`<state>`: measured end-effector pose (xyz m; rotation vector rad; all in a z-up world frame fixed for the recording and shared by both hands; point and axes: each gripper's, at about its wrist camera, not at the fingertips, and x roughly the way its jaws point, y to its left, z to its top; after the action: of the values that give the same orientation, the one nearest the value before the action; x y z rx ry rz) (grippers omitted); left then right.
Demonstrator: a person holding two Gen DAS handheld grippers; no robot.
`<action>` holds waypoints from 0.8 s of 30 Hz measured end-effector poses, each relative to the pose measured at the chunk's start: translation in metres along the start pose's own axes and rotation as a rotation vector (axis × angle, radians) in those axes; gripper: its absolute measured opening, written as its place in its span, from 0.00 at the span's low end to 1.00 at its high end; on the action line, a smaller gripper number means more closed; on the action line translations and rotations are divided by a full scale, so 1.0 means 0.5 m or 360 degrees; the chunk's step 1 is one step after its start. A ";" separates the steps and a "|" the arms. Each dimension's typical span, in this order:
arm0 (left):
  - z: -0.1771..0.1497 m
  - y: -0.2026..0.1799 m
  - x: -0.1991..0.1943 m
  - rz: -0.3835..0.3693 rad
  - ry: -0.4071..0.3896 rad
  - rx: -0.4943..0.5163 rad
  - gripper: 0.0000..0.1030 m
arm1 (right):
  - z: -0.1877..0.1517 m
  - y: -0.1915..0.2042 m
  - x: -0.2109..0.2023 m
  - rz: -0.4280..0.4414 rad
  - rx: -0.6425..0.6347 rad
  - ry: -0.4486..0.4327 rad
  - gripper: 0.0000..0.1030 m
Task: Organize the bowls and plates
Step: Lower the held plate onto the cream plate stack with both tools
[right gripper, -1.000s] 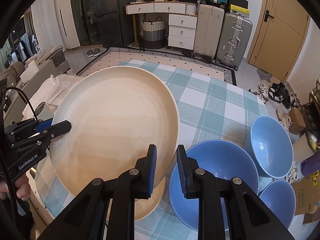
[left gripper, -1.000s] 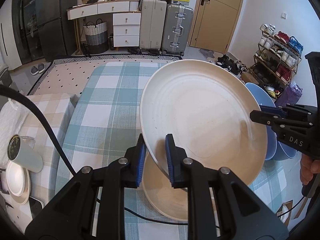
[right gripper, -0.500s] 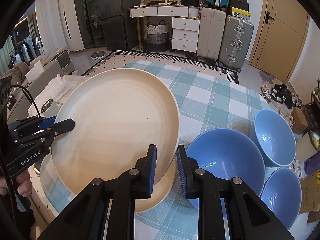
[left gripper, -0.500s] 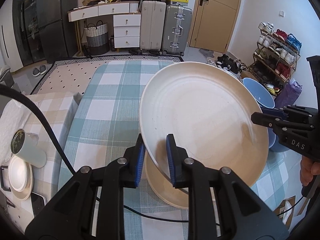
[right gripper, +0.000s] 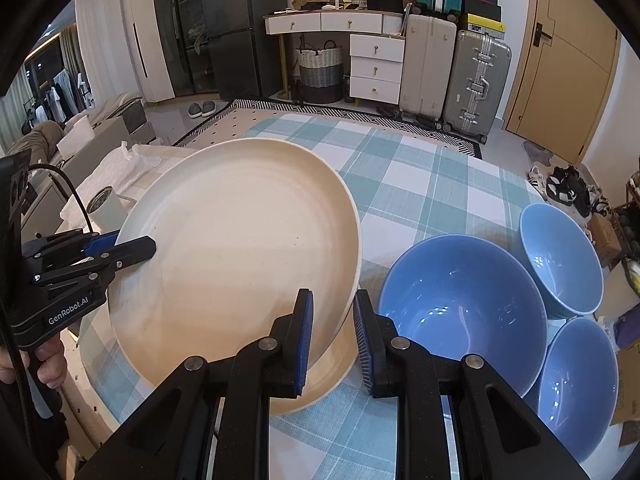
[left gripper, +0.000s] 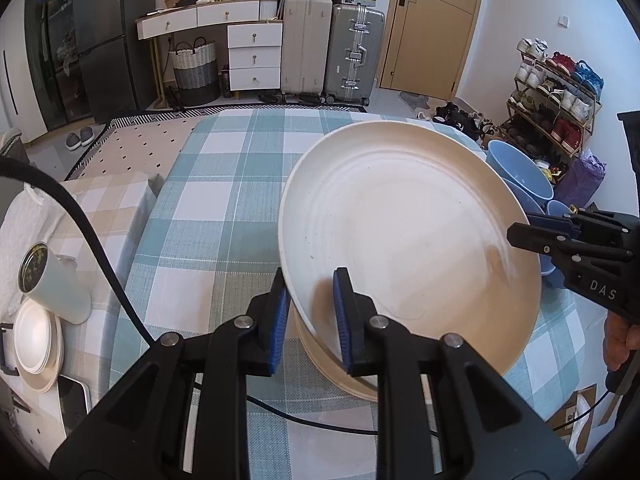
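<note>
Worktop: covered with a teal-and-white checked cloth; it carries the plates and bowls.
Held plate: large and cream, tilted above the worktop, its near rim caught between both pairs of jaws, one at each side.
Lower plate: one more cream plate, flat on the cloth right under the held one; two cream plates here in all.
Bowls: three, all blue; the largest bowl just beside the plates, two smaller ones further right, close together.
Left gripper: jaws pinching the held plate's rim, one blue pad on each face.
Right gripper: jaws pinching the opposite rim of the same plate.
Side stack: small white plates at the left edge, on the beige-checked surface beside the worktop; count unclear.
</note>
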<state>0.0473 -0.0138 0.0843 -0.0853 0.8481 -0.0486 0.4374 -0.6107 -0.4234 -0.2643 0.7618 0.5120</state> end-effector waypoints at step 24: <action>-0.055 0.004 0.088 0.0075 0.0047 0.0060 0.17 | -0.056 0.010 0.072 0.0011 0.0002 0.0067 0.20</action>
<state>0.0555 -0.0167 0.0332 -0.0293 0.8779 -0.0215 0.4402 -0.6055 -0.4689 -0.2722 0.8042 0.5142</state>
